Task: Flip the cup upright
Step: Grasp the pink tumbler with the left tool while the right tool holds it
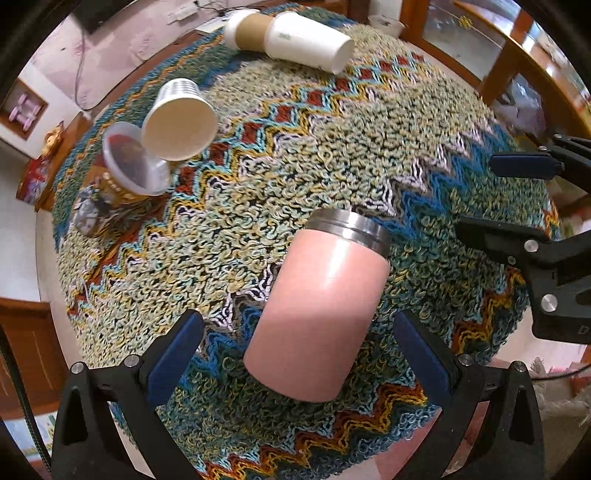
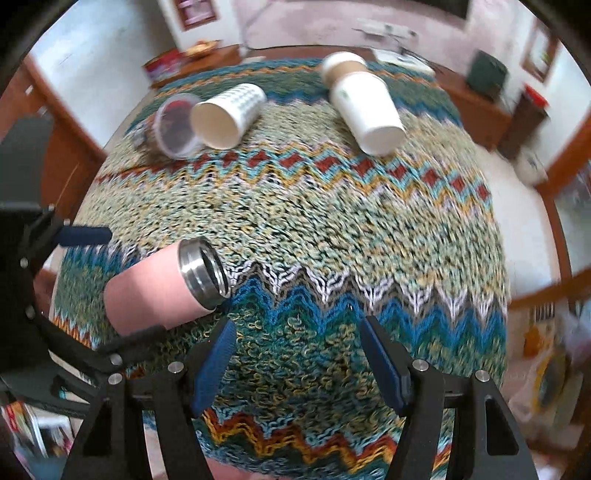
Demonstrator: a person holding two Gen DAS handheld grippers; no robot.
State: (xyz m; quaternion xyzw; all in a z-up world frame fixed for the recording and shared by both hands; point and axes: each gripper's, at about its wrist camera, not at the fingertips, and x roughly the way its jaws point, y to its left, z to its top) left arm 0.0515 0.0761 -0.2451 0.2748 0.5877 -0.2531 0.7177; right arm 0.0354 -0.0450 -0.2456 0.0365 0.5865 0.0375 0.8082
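Note:
A pink metal cup [image 1: 317, 310] with a steel rim lies on its side on the knitted cloth [image 1: 332, 147], its mouth pointing away from the left gripper. My left gripper [image 1: 299, 343] is open, its blue-padded fingers on either side of the cup's base, not touching it. The cup also shows in the right wrist view [image 2: 162, 288] at the left, mouth toward the middle. My right gripper [image 2: 299, 354] is open and empty above the cloth, to the right of the cup. It also shows at the right edge of the left wrist view [image 1: 517, 195].
Several other cups lie on their sides at the far end: a white patterned paper cup [image 1: 181, 118], a clear plastic cup [image 1: 129, 166] beside it, and a tall white paper cup [image 1: 306, 40] nested with a brown-sleeved one [image 1: 247, 29]. Wooden furniture surrounds the table.

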